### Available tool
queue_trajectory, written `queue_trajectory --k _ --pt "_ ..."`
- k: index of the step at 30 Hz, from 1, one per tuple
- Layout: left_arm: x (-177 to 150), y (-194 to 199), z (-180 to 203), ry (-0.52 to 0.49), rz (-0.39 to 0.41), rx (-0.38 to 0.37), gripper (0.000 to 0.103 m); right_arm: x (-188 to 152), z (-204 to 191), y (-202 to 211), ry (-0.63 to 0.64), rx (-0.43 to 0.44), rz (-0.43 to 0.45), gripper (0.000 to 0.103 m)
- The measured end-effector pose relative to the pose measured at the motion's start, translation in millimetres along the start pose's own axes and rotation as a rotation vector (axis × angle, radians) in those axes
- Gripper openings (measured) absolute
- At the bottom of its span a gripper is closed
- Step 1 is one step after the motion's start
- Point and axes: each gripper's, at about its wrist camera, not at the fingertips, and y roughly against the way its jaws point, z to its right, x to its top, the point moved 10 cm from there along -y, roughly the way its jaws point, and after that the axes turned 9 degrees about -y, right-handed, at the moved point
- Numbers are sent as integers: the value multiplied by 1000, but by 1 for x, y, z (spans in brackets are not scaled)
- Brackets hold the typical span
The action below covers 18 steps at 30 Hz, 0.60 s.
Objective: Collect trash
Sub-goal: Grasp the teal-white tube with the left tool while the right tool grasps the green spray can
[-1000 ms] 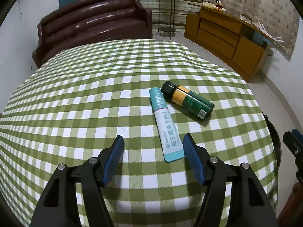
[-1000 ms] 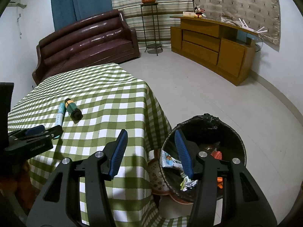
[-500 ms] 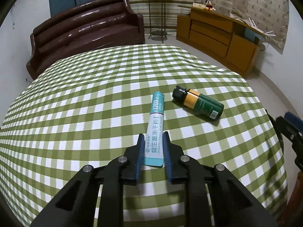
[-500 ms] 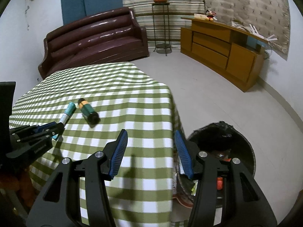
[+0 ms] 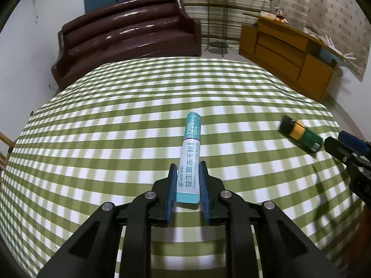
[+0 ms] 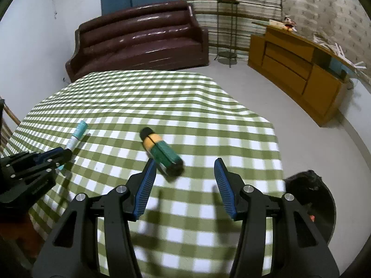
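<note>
a: what do the left tongs [image 5: 187,186] hold?
b: their two blue pads are pressed on the lower end of the teal and white sachet [image 5: 190,156]. the rest of it sticks out forward over the green checked table [image 5: 116,125]. its far tip is not clearly on the cloth; this cannot be told.
a: and the right tongs [image 6: 183,185]?
b: they stand partly open with nothing between the pads. the green and yellow can [image 6: 162,155] lies on its side on the table, just ahead of the left pad. the can is blurred, so its label is not readable.
a: is the bin visible?
b: only a part. the black bin [image 6: 313,199] is cut off at the lower right, beside the table edge; the inside is dark, with one small orange spot.
</note>
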Motion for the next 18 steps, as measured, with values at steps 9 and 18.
queue_trajectory --k 9,18 --pt "-3 -9 -30 39 -16 17 20 11 -18 -30 22 -6 -44 51" --pt "-2 -12 -28 48 -14 19 20 8 -23 -43 48 -20 -94 47"
